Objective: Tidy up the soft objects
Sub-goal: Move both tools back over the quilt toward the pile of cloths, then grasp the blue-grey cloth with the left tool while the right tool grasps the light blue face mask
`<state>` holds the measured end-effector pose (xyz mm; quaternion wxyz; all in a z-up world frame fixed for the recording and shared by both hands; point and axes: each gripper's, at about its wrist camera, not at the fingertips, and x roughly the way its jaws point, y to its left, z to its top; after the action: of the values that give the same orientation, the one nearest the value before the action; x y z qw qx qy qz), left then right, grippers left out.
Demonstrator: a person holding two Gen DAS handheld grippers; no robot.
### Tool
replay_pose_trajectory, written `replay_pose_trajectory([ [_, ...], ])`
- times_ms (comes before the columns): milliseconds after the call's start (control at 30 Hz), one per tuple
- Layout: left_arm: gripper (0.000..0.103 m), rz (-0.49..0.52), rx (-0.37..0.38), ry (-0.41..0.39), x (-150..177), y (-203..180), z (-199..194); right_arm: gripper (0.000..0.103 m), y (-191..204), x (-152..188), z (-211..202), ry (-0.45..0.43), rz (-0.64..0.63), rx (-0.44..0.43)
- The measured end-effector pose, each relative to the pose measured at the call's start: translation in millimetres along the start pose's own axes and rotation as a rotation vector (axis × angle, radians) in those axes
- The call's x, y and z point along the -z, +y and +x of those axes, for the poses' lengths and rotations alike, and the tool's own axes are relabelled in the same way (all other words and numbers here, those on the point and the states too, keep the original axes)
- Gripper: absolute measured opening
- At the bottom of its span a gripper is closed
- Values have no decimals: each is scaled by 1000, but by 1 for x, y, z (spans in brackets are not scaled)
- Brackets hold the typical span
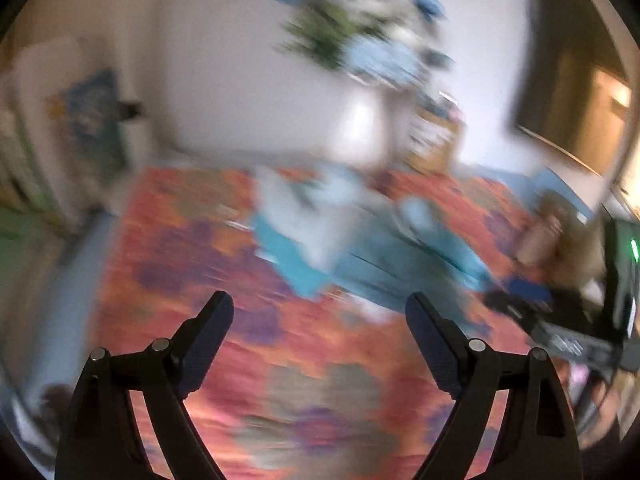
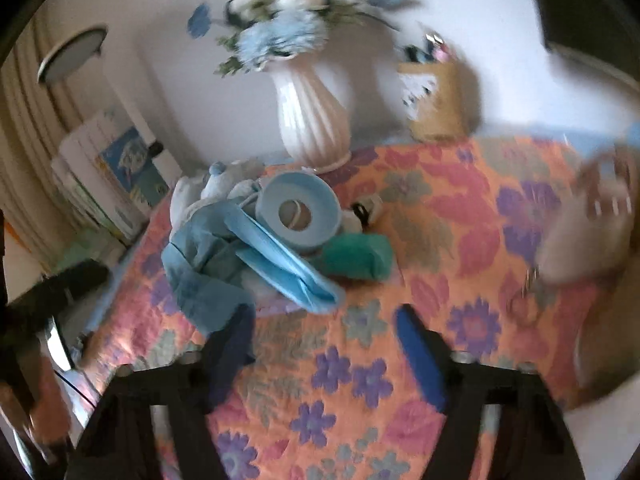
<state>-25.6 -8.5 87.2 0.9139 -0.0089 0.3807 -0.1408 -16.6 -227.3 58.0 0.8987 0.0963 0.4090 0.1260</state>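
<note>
Black fingers of the right gripper stand spread above the floral quilt, with nothing between their blue pads; the left finger's tip lies just at the trailing edge of a blue-grey cloth, though whether it touches is hard to tell. That cloth sprawls at the near-left of a heap of soft things in the middle of the quilt: a light blue folded piece slants across it, a teal green bundle sits to the right, and a pale blue plush toy lies at the back. A light blue ring-shaped object rests among them (its material is unclear). Behind stand a white ribbed vase of blue flowers and a tan basket.

From the left wrist view, heavily blurred, the left gripper is also spread wide and empty above the quilt, short of the same blue heap.
</note>
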Motion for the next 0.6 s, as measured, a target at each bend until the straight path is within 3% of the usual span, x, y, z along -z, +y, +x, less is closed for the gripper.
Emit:
replay_pose_trajectory([
  [100,83,2,66,-2,4,-15,13,60,2,-11,10,3,-44,3],
  [267,83,-148,88,-5,-12,1,31,60,7,-20,28,27,-75,-22],
  [333,80,-189,104,13,-17,10,41,53,10,-22,32,31,-88,-31],
  [433,65,-208,163,70,-22,7,64,31,16,-20,35,37,-105,-54],
  [500,50,-210,141,79,-21,3,71,21,18,-17,32,27,-118,-46],
  [533,32,-195,124,62,-18,-1,67,17,19,-16,30,19,-122,-40],
  [600,11,-158,123,47,-15,-6,61,14,17,-10,20,2,-117,-40],
])
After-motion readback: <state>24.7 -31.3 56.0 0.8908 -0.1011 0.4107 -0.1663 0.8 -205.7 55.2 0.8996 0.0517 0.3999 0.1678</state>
